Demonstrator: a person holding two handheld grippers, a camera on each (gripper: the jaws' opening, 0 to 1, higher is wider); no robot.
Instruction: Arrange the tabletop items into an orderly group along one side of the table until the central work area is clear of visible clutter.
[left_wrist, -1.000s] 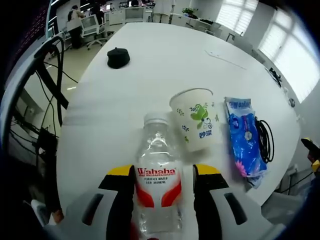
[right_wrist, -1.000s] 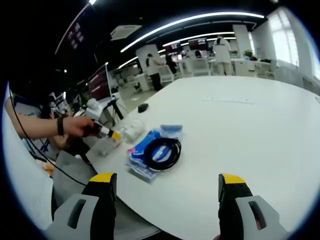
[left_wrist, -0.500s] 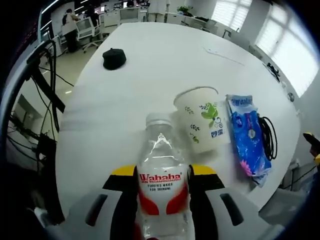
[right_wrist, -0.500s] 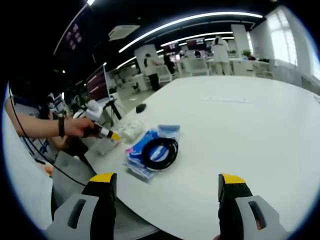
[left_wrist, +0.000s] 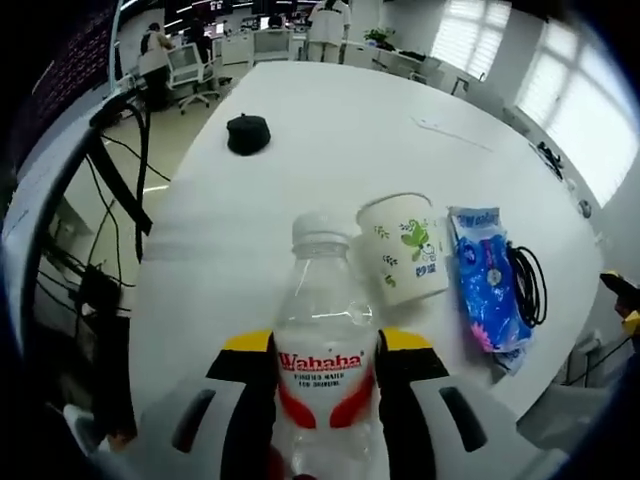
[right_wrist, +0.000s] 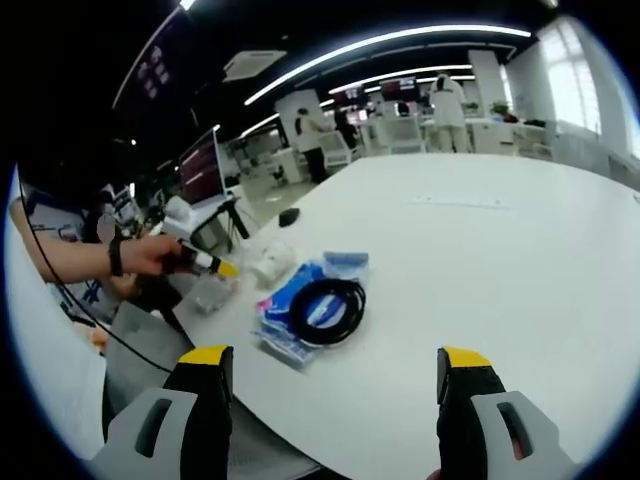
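A: What does the left tool (left_wrist: 322, 375) have?

B: Its black, yellow-tipped jaws are clamped on a clear plastic water bottle with a white cap and a red-and-white Wahaha label (left_wrist: 322, 340). The bottle stands upright between them, near the table's edge.

A: And just past the bottle?

B: A white paper cup printed with green leaves (left_wrist: 405, 250) sits just beyond and to the right of it, mouth up and leaning a little in this view. Whether cup and bottle touch, I cannot tell. Right of the cup lies a blue plastic pack with white and pink print (left_wrist: 485, 285), lengthwise, close beside the cup. A coil of black cable (left_wrist: 527, 285) rests against the pack's far side.

A: Anything further out?

B: A small black rounded object (left_wrist: 248, 133) sits alone on the white round-cornered table (left_wrist: 330, 110), well apart from the group. Beyond is an office with desks and chairs, and a standing person.

A: The right tool (right_wrist: 340, 385)?

B: Its jaws stand wide apart with nothing between them, above the table's edge. In the right gripper view the blue pack (right_wrist: 290, 300) lies ahead with the black cable coil (right_wrist: 325, 305) on top of it, the paper cup (right_wrist: 268, 265) behind. A hand (right_wrist: 150, 255) holds the left tool (right_wrist: 212, 266) there, yellow tip near the cup. The rest of the white table (right_wrist: 500, 260) stretches away to the right.
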